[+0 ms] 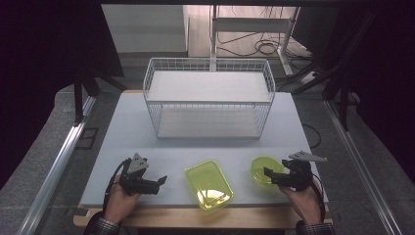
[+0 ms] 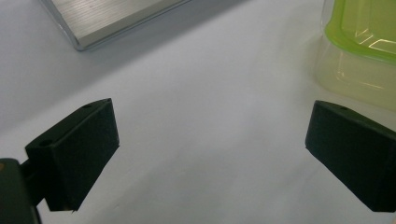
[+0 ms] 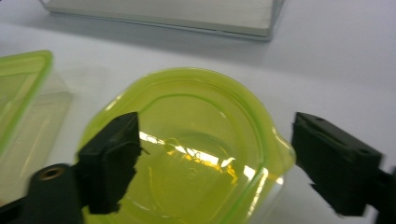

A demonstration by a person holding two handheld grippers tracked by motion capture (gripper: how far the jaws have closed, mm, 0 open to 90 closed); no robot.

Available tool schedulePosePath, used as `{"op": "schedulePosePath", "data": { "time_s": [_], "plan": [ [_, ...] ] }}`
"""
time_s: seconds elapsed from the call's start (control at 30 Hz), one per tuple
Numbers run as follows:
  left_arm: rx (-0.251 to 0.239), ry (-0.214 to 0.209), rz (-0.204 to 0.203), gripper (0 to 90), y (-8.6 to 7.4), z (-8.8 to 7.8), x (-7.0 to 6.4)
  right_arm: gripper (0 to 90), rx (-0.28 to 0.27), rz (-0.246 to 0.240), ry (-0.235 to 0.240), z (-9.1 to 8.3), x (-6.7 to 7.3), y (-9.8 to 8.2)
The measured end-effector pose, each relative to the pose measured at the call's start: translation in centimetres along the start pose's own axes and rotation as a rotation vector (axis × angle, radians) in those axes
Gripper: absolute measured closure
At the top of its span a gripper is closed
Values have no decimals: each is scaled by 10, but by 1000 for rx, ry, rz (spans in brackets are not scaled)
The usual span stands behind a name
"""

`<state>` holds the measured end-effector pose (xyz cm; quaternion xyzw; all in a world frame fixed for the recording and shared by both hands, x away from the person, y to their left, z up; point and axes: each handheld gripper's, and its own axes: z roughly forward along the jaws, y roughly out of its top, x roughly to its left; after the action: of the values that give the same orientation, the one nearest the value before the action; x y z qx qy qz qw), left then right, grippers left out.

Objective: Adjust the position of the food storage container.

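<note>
The round container (image 1: 264,169) was translucent lime-green plastic, a shallow tub with a thick rolled rim and a small tab at one edge, light glinting off its glossy floor. It sat on the white table (image 1: 205,132) near the front edge, at about four o'clock from the table's middle. The right gripper (image 1: 268,176) hovered at its three o'clock side, jaws apart, straddling the rim without pressing it. At the tub's nine o'clock lay a rectangular container (image 1: 209,184) of the same green. The left gripper (image 1: 160,182) hung further toward nine o'clock, jaws wide apart over bare table. A wire basket (image 1: 208,98) stood at twelve o'clock.
</note>
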<state>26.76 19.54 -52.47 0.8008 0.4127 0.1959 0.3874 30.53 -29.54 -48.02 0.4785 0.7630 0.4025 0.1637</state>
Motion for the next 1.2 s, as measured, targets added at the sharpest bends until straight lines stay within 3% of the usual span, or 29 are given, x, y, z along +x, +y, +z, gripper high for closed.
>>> {"op": "schedulePosePath", "data": {
  "time_s": [0.13, 0.23, 0.4, 0.47, 0.6, 0.67, 0.77, 0.87, 0.9, 1.0, 1.1, 1.2],
  "plan": [
    [4, 4, 6, 29, 0, 1, 0, 277, -22, -48, -25, -4, 10, 4],
    [3, 3, 6, 28, 0, 1, 0, 370, -46, -78, -15, -10, 18, 8],
    [-2, 8, 7, 27, 0, 1, 0, 576, -43, -106, 72, -13, 31, 12],
    [0, 8, 9, 27, 0, 1, 0, 578, -30, -125, 94, -10, 37, 12],
    [2, 9, 11, 27, 0, 1, 0, 597, -28, -141, 75, -10, 40, 13],
    [4, 8, 12, 27, 0, 1, 0, 606, -19, -111, 23, -10, 31, 12],
    [6, 8, 10, 27, 0, 2, 0, 582, -14, -44, 20, -6, 15, 9],
    [13, 7, 15, 27, 0, 3, -1, 559, 2, -14, -8, -3, 3, 8],
    [14, 6, 16, 27, 0, 3, -1, 532, 21, -21, -40, -1, 0, 7],
    [18, 4, 17, 26, 0, 3, -1, 518, 12, 11, -32, -1, -7, 6],
    [18, 4, 16, 27, 0, 3, -1, 506, 13, -28, -79, -3, -4, 8],
    [18, 6, 14, 27, 0, 3, -1, 509, -8, -75, -88, -8, 8, 12]
  ]
}}
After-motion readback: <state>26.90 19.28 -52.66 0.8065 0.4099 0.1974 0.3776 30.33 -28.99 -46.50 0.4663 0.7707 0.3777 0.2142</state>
